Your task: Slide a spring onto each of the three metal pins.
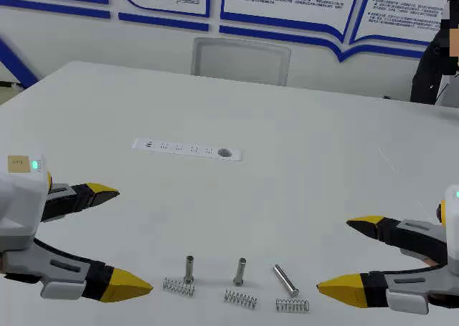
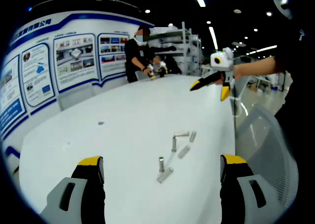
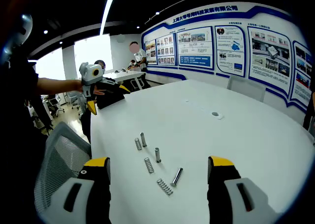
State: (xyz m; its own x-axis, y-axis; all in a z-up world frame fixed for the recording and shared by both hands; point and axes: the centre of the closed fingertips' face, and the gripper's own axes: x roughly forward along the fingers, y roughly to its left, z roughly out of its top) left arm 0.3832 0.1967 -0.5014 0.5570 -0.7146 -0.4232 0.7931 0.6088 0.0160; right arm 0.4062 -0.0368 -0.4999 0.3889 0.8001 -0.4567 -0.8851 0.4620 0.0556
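Three pins sit near the table's point(image 1: 301, 125) near edge. The left pin point(image 1: 189, 267) and middle pin point(image 1: 240, 271) stand upright, and the right pin point(image 1: 285, 280) lies flat. A spring point(image 1: 240, 298) lies just nearer than each. Risks, as judged: a jaw brushing an upright pin would topple it, and a pinched spring could squirt free. The left gripper point(image 1: 132, 240) and right gripper point(image 1: 334, 254) flank the row, jaws spread wide, holding and touching nothing.

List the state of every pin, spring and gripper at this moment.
left pin, standing upright, bare.
middle pin, standing upright, bare.
right pin, lying on its side, bare.
left spring, lying flat, on no pin.
middle spring, lying flat, on no pin.
right spring, lying flat, on no pin.
left gripper, open, holding nothing.
right gripper, open, holding nothing.
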